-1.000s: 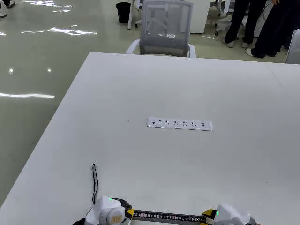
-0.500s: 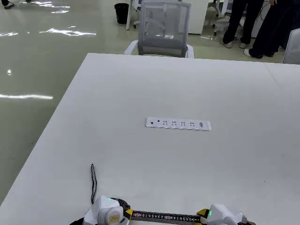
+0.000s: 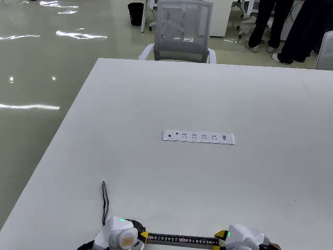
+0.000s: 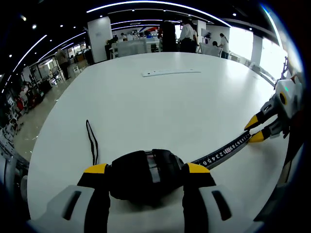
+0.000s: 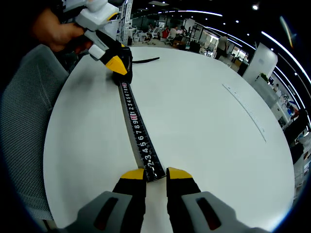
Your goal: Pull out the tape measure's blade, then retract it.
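My left gripper (image 4: 146, 170) is shut on a black tape measure case (image 4: 146, 180), held low over the white table (image 3: 171, 94) near its front edge. The case's black wrist strap (image 4: 91, 140) trails on the table to the left. The marked blade (image 4: 224, 151) runs from the case to my right gripper (image 5: 155, 174), which is shut on the blade's end (image 5: 154, 171). In the head view the blade (image 3: 182, 240) spans the gap between the left gripper (image 3: 141, 234) and the right gripper (image 3: 220, 235). The right gripper view shows the blade (image 5: 136, 127) running up to the left gripper (image 5: 112, 60).
A white power strip (image 3: 197, 137) lies flat mid-table, well beyond the grippers. A grey mesh chair (image 3: 183, 31) stands at the table's far edge, with people standing behind it at the right. The table's left edge (image 3: 57, 135) drops to a glossy floor.
The right gripper has moved left toward the left gripper, and the stretch of blade between them is shorter. The left gripper and case have stayed put.
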### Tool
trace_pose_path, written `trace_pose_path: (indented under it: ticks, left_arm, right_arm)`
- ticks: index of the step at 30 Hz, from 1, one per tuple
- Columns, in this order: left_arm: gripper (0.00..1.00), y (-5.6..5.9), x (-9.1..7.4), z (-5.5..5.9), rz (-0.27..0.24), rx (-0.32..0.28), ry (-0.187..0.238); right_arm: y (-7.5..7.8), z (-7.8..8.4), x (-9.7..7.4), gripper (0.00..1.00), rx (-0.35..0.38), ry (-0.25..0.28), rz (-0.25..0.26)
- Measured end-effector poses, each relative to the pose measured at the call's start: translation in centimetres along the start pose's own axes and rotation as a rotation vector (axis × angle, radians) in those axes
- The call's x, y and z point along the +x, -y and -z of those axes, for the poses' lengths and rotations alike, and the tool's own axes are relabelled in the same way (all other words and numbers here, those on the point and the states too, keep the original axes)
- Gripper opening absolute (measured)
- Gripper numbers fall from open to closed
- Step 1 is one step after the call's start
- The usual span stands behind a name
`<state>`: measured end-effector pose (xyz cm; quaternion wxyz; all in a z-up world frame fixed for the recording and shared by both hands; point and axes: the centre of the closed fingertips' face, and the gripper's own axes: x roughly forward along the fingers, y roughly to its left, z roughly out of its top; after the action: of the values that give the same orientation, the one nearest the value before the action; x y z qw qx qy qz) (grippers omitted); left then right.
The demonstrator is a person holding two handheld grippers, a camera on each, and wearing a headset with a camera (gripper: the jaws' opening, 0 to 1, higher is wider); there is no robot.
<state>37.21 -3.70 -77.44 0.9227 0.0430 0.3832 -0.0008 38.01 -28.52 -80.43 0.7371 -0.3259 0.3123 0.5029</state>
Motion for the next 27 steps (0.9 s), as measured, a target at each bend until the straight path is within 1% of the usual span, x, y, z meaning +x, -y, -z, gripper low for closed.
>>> trace_pose_path:
  ticks: [4,7,23,27]
  left_arm:
    - [0.57,0.0,0.1,0.0,0.002,0.000,-0.002]
    - [0.57,0.0,0.1,0.0,0.003,0.000,-0.003]
    - [0.57,0.0,-0.1,0.0,0.003,0.000,-0.002]
    - [0.57,-0.1,-0.1,0.0,0.003,-0.001,-0.002]
  right_arm:
    - [-0.1,-0.2,-0.1,0.14,0.003,0.000,-0.003]
    - [-0.1,-0.3,0.2,0.14,0.004,0.003,-0.005]
    - [-0.7,-1.6,0.6,0.14,-0.006,0.006,-0.021]
    - [-0.9,-1.8,0.9,0.14,-0.010,0.007,-0.025]
